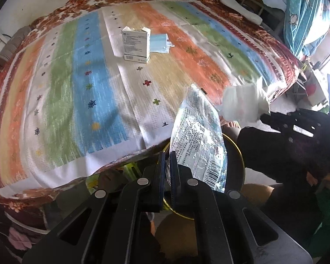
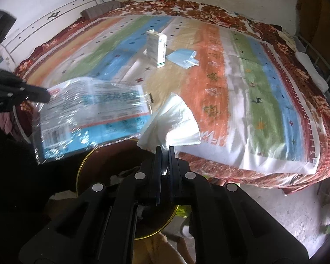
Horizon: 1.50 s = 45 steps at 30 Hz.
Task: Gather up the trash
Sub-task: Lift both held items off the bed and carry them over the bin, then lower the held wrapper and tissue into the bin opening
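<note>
My left gripper (image 1: 167, 156) is shut on a clear printed plastic wrapper (image 1: 198, 140), held over a round gold-rimmed bin (image 1: 239, 151) beside the bed. The wrapper also shows in the right wrist view (image 2: 92, 116). My right gripper (image 2: 164, 151) is shut on a white tissue (image 2: 176, 125), also over the bin (image 2: 81, 167); the tissue shows in the left wrist view (image 1: 242, 104). On the bed stand a white carton box (image 1: 136, 44) and a blue face mask (image 1: 160, 43), far from both grippers; they also show in the right wrist view as the box (image 2: 157, 47) and the mask (image 2: 182, 57).
The bed carries a striped cloth (image 1: 77, 77) over a brown floral blanket (image 2: 264, 167). A grey pillow (image 2: 99, 10) lies at the headboard. A metal rack with a blue patterned cloth (image 1: 305, 15) stands at the far side. Bare concrete floor (image 2: 297, 209) lies at the right.
</note>
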Motion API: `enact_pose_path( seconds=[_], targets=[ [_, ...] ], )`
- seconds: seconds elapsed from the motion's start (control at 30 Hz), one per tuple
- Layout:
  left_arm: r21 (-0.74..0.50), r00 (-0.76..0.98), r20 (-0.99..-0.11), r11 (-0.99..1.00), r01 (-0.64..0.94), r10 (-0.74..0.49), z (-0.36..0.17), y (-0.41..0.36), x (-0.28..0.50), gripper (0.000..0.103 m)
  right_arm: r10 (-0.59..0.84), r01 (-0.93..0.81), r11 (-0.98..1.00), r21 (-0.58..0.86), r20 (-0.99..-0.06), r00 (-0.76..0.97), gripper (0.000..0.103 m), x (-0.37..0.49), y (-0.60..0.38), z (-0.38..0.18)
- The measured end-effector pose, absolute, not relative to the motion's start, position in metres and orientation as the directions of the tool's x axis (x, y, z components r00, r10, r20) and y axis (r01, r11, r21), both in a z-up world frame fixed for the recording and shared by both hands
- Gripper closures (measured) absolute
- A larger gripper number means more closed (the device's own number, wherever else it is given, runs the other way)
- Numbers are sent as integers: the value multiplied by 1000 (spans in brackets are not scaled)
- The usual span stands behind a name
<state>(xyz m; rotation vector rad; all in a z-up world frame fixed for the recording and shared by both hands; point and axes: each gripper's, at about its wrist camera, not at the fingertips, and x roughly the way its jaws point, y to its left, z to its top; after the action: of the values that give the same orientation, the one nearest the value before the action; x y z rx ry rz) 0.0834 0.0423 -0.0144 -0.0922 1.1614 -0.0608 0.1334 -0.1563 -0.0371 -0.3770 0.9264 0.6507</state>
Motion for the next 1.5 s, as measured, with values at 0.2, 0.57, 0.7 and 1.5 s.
enact_pose_path(
  seconds=[0.2,0.57,0.7,1.5],
  targets=[
    [-96,378,-920,995,32,-101,-16,29,80,99,365,-685,728,-17,-836,409,98,112,-155,-44],
    [-76,281,-955,995,72,-93,-40,4,78,99,356,-712,702,3,-867,348,98,84,-152,-66],
    [-38,226,-972,994,107,-61,-57,-7,78,99,345,-720,694,8,-881,323,98,77,-150,-74],
    [40,16,-999,991,130,38,-134,-26,108,99,265,-635,763,117,-954,143,98,100,-136,-144]
  ],
)
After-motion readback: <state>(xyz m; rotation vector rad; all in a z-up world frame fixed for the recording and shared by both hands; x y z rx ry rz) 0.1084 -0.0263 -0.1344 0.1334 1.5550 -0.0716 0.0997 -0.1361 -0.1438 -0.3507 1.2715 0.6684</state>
